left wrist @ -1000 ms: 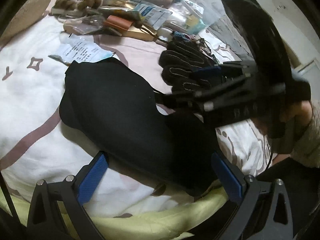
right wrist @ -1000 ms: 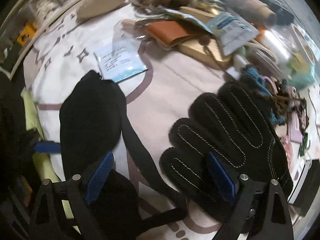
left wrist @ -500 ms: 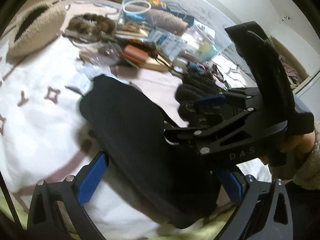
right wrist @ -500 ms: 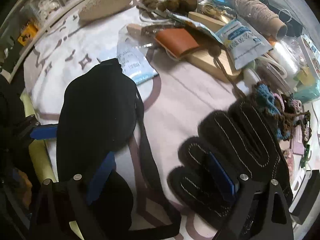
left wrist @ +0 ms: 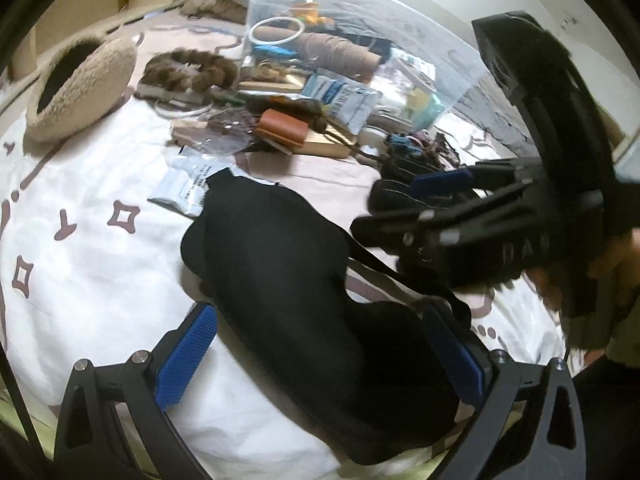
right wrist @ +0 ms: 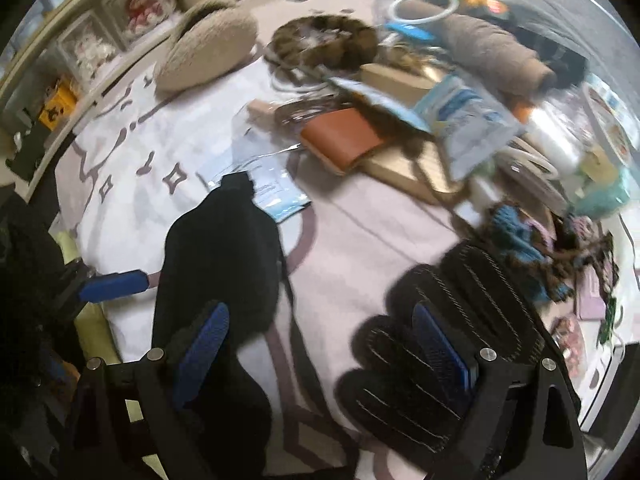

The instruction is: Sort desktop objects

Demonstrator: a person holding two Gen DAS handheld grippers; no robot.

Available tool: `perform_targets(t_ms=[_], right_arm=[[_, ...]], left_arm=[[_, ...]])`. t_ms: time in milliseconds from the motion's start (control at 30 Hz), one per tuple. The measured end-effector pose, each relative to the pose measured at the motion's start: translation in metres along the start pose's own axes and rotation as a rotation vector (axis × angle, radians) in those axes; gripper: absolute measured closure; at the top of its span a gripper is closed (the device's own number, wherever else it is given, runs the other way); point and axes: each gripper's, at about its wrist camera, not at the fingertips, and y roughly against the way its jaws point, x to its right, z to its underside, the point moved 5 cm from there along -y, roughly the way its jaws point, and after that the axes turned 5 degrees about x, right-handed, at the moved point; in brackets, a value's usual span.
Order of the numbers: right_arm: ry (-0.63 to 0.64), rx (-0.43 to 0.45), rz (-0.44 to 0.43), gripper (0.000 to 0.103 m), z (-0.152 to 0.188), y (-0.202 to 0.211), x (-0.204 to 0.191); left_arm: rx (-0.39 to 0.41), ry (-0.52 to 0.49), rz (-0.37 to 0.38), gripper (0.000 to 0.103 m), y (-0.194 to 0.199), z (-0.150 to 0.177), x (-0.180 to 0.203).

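A black sleep mask point(left wrist: 304, 280) with a strap lies on the white bedspread point(left wrist: 100, 280). My left gripper point(left wrist: 320, 360) hangs over its near end, jaws wide, the left pad off the mask. A black glove with white stitching point(right wrist: 440, 320) lies to the mask's right. My right gripper point(right wrist: 320, 352) stands open above the gap between the two, its right pad over the glove's fingers. In the left wrist view that right gripper point(left wrist: 388, 206) comes in from the right, held by a hand. The mask point(right wrist: 224, 248) shows again in the right wrist view, with my left gripper's blue pad point(right wrist: 112, 282) beside it.
Beyond the mask lie a white packet point(left wrist: 184, 188), an orange wallet point(left wrist: 280, 130) on a wooden block, a brown fur band point(left wrist: 188, 72) and a beige fuzzy hat point(left wrist: 80, 88). A clear plastic bin point(left wrist: 360, 52) holds a twine spool and packets. Knitted bits point(right wrist: 520, 236) lie past the glove.
Both views have tilted up, so the hat, the bin and the far clutter show more. The right gripper has lifted slightly over the glove. Nothing was taken hold of.
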Motion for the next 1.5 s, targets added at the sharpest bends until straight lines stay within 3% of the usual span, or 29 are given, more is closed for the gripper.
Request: perform_targets(t_ms=[267,500,600,733,967,1167,1233,1367,1500], right_arm=[[-0.135,0.094,0.036,0.010,0.016,0.030,0.045],[-0.241,0.200,0.081,0.010,0.029,0.067,0.081],[-0.285,0.225,0.081,0.010,0.033,0.075,0.092],[-0.305,0.240,0.080,0.010,0.035,0.080,0.097],[-0.260,0.233,0.082,0.010,0.031,0.076,0.088],[-0.247,0.230,0.096,0.010,0.030,0.075,0.087],[-0.256,0.240,0.102,0.010,0.029,0.078,0.092],[-0.308,0.275,0.125,0.010,0.028,0.087,0.112],[-0.436,0.275,0.119,0.010,0.035,0.088,0.143]], left_arm=[[0.073,-0.262,0.059,0.000,0.020,0.026,0.059],[0.037,-0.393,0.077,0.000,0.009,0.045,0.091],[0.020,-0.457,0.044,0.000,0.003,0.055,0.099],[-0.009,-0.534,-0.090,0.000,-0.009,0.065,0.092],[-0.036,-0.434,-0.258,0.000,-0.010,0.049,0.042],[-0.086,-0.248,-0.356,0.000,-0.007,0.036,-0.009],[-0.102,-0.202,-0.340,0.000,-0.004,0.035,-0.016],[-0.083,-0.152,-0.203,0.000,0.009,0.025,-0.005],[-0.030,-0.128,-0.162,0.000,0.017,0.009,0.003]])
